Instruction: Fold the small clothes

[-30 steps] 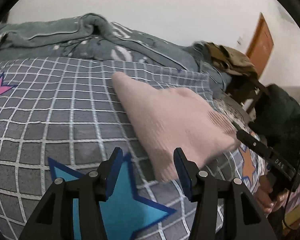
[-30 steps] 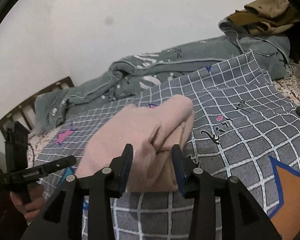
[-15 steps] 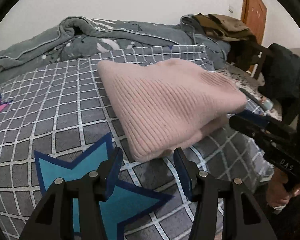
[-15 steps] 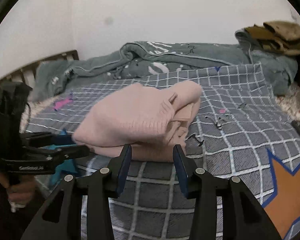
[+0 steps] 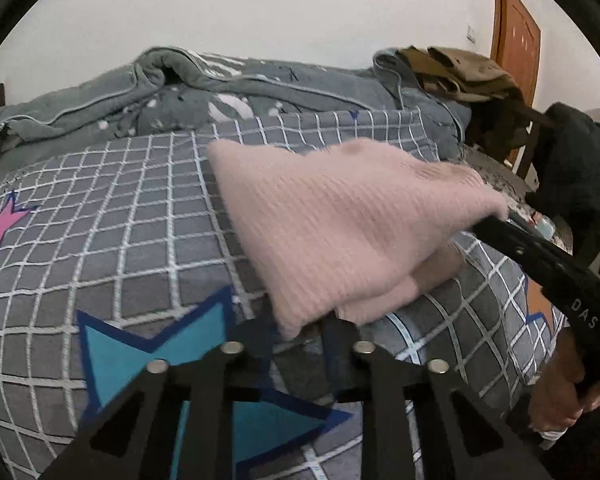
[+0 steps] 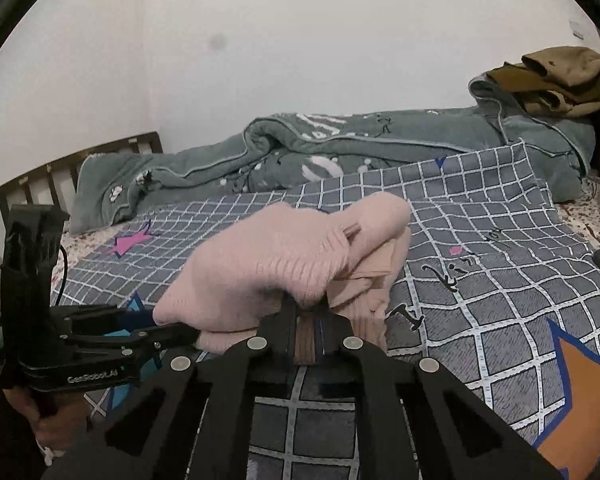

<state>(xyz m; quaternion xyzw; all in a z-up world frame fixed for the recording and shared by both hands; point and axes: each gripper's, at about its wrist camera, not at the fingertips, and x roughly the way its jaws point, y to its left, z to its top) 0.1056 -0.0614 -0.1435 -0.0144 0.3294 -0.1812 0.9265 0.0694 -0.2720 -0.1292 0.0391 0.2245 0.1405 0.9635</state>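
Folded pink knit sweater (image 5: 340,232) lies mid-bed on a grey grid-print duvet (image 5: 112,216) w/ star motifs. Left gripper (image 5: 300,330) is closed narrow on the sweater's near corner; right gripper (image 6: 306,322) clamps the bunched ribbed edge at the opposite end, fabric visible btwn its fingers. In the right wrist view, the left gripper (image 6: 180,332) reaches under the sweater's (image 6: 284,256) left side. A rumpled grey-green blanket (image 6: 340,148) runs along the wall behind; olive clothes (image 6: 560,76) are piled at the far right corner.
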